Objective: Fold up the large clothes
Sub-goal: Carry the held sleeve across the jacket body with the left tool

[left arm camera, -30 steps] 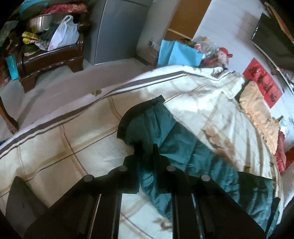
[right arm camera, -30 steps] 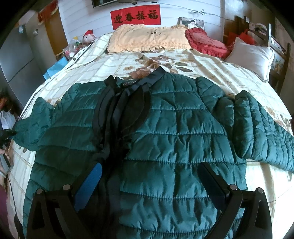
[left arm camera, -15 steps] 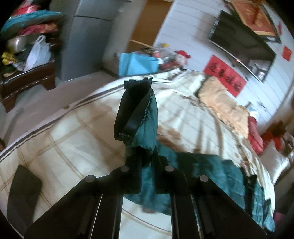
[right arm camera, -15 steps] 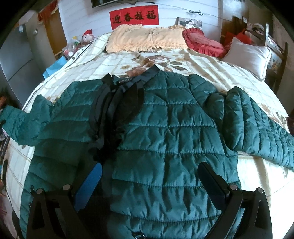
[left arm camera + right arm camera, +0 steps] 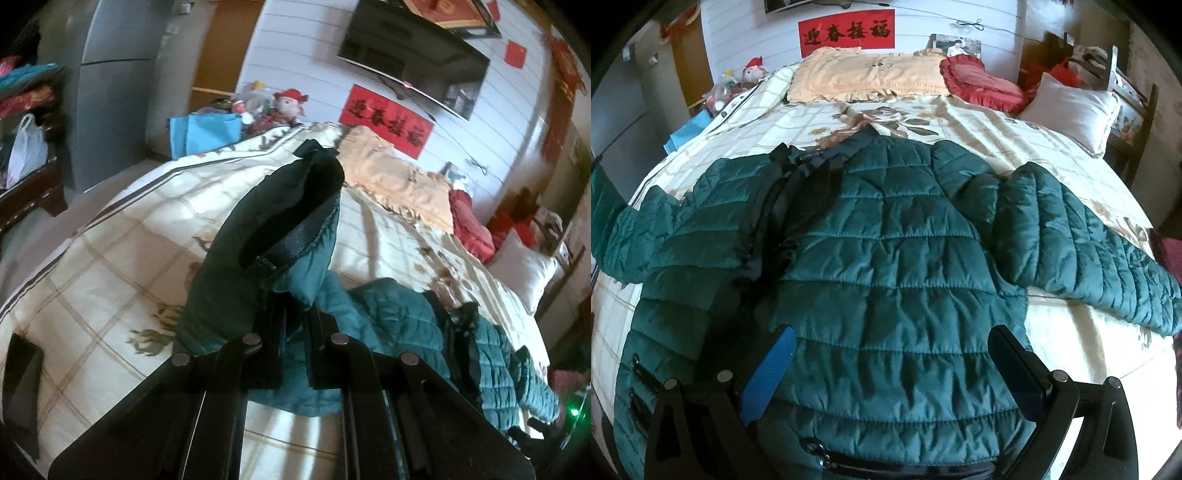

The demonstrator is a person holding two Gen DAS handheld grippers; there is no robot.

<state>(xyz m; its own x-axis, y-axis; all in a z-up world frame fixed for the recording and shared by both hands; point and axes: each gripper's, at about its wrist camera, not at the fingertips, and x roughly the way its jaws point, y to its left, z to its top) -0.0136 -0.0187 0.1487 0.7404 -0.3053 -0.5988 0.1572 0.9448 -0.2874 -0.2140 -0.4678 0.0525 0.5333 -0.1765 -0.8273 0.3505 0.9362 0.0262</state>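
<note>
sleeve (image 5: 273,236) lifted higher off bed (image 5: 110,229), left gripper (image 5: 295,314) fingers clamped on it

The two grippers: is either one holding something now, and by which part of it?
The left gripper is shut on the green jacket's sleeve, near the cuff. The right gripper is open above the jacket and holds nothing.

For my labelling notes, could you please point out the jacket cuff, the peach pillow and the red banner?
jacket cuff (image 5: 295,206), left wrist view, dark opening.
peach pillow (image 5: 871,74), right wrist view, centre.
red banner (image 5: 846,32), right wrist view, middle characters.
</note>
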